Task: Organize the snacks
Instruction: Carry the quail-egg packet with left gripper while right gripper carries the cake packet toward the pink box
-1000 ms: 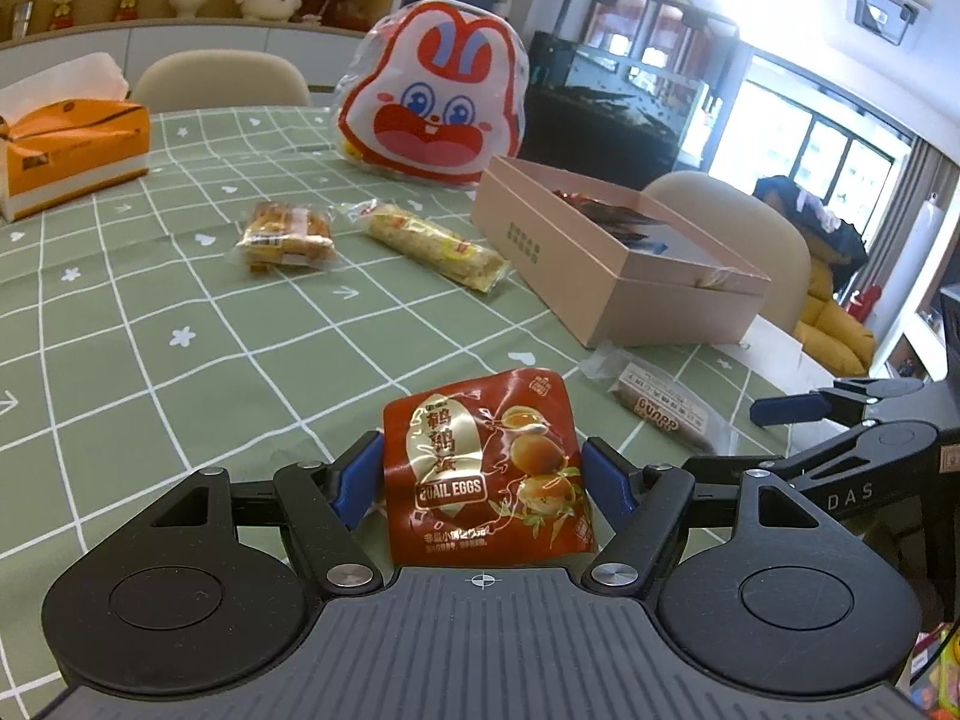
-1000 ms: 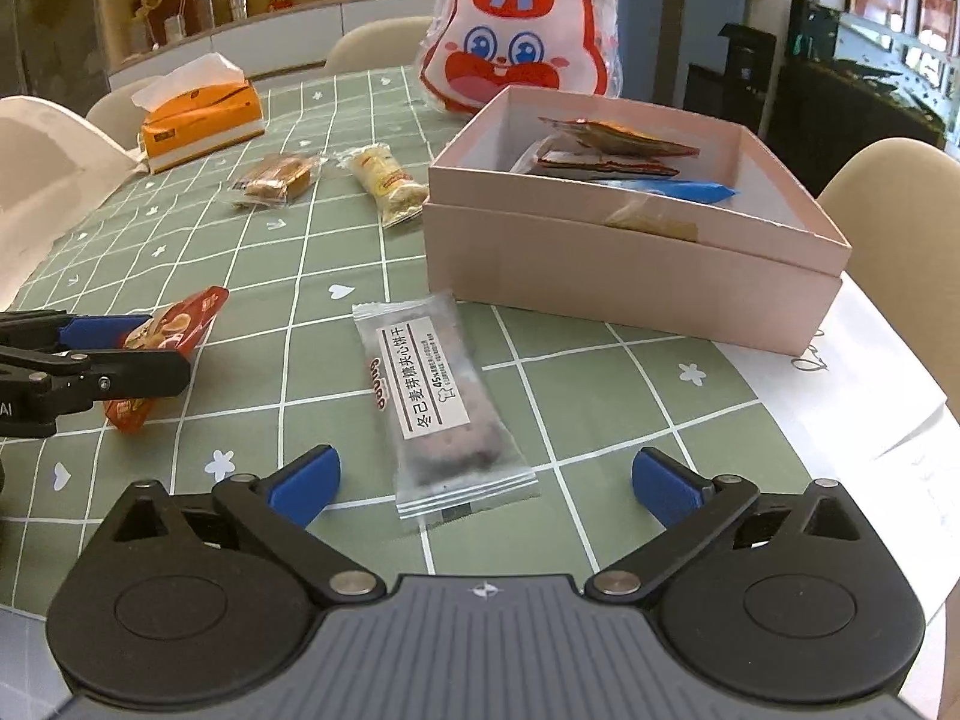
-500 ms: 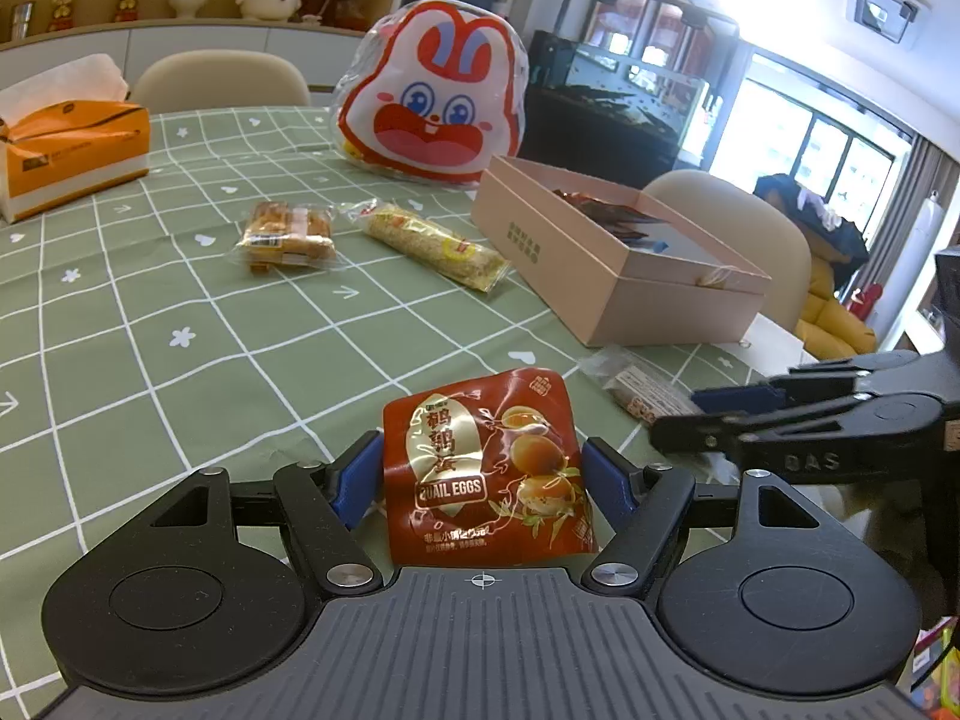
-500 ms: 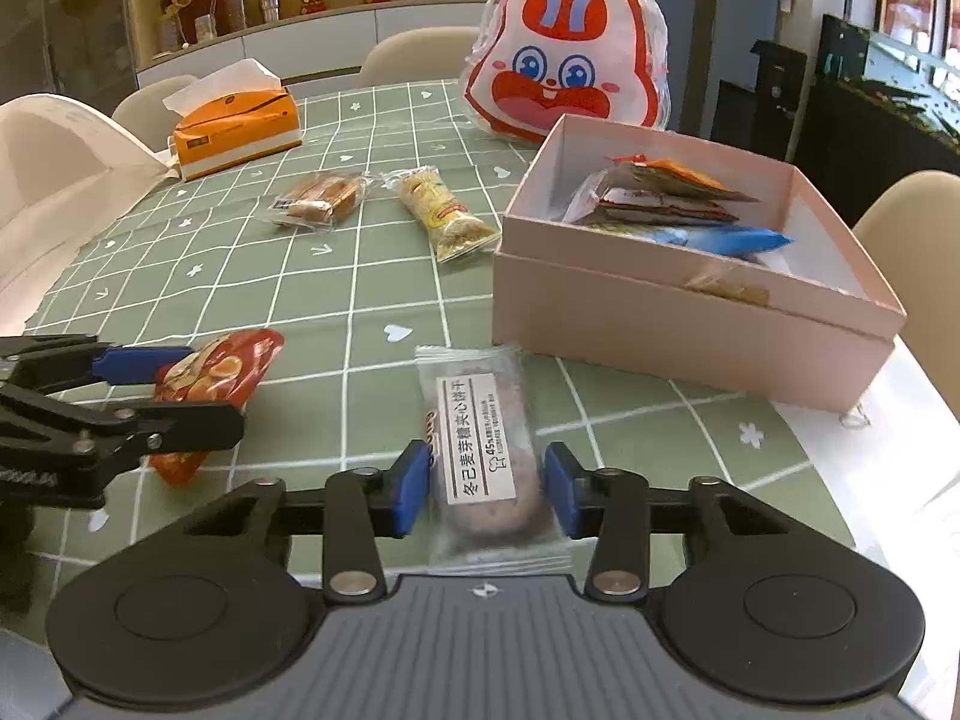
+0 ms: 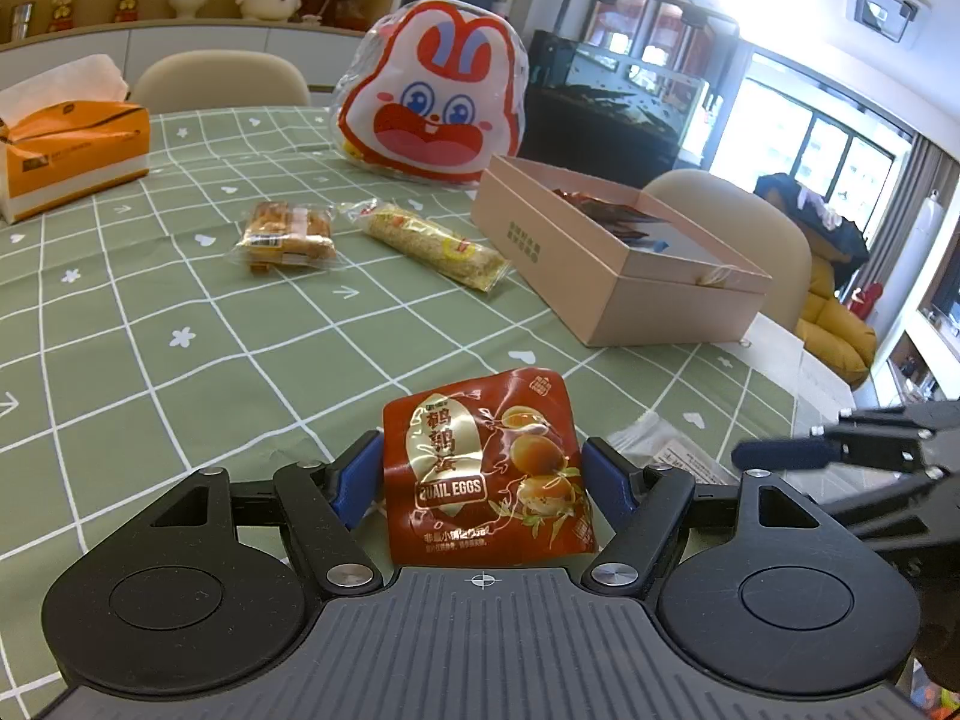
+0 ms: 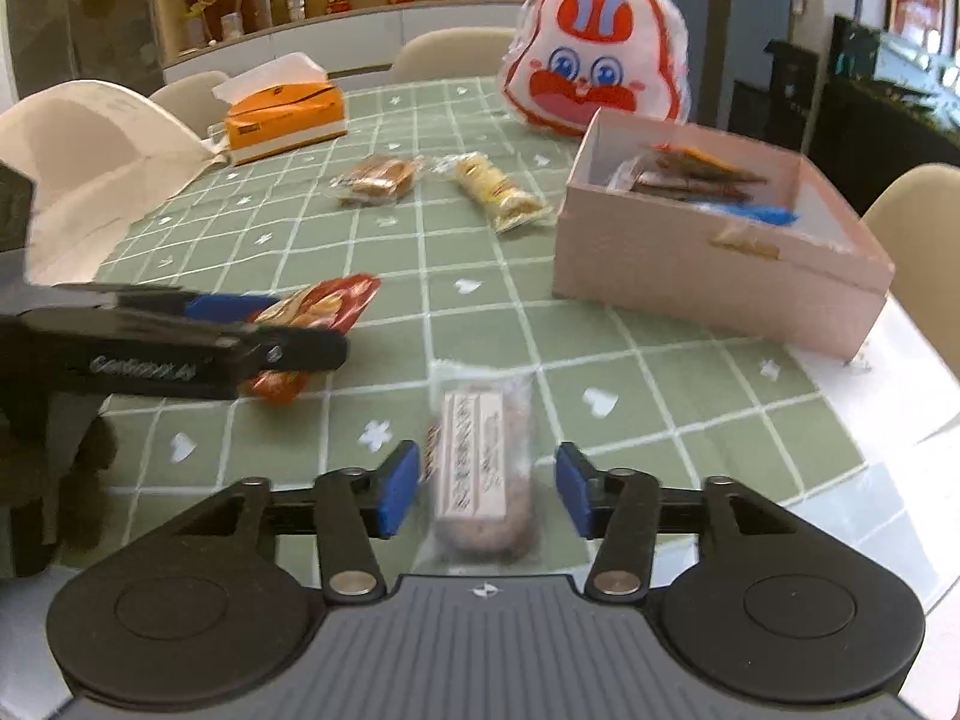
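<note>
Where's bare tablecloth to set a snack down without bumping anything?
The widest bare patch lies between the tissue box, the small pastry pack and the left gripper. A narrower strip runs between the quail egg packet and the pink box. It is crowded beside the box, around the long cracker pack.

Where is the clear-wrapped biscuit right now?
In the right wrist view, the clear-wrapped biscuit lies on the green tablecloth between the right gripper's opening jaws, untouched, nearer the camera than the pink box.
</note>
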Motion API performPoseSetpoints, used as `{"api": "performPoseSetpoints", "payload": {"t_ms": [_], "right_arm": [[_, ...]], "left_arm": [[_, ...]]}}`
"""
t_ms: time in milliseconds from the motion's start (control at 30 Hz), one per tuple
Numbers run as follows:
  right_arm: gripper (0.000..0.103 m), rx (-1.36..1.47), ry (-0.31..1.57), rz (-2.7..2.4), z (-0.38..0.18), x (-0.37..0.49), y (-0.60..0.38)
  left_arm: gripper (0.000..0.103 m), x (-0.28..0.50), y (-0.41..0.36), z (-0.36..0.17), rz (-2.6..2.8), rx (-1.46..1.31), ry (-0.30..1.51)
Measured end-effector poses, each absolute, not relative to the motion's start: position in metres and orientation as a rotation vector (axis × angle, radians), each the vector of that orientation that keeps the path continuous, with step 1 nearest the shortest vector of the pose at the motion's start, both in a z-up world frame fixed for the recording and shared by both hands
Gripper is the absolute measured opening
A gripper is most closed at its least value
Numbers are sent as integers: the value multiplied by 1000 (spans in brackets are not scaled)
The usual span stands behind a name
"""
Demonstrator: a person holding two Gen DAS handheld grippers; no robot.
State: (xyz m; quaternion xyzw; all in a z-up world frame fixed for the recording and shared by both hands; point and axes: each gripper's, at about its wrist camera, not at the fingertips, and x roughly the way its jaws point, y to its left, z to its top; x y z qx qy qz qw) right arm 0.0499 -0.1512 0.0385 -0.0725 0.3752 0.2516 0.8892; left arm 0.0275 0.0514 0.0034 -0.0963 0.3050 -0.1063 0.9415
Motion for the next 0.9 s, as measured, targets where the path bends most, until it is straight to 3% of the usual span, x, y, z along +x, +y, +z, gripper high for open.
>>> {"api": "performPoseSetpoints", "payload": {"t_ms": [267,333,367,400,900], "right_arm": [[64,-90,785,480,30,75,-145],[54,-106,778,482,30,73,-145],[42,-114,774,484,30,71,-145],[41,-131,772,489,31,69,-146],[39,-140,680,550,62,31,-187]], "left_arm": [[77,28,51,3,-216,-196,622],[77,28,51,3,-216,-196,622],[77,28,51,3,-216,-196,622],[77,28,51,3,-216,-195,622],[77,27,33,5,-174,-73,637]]}}
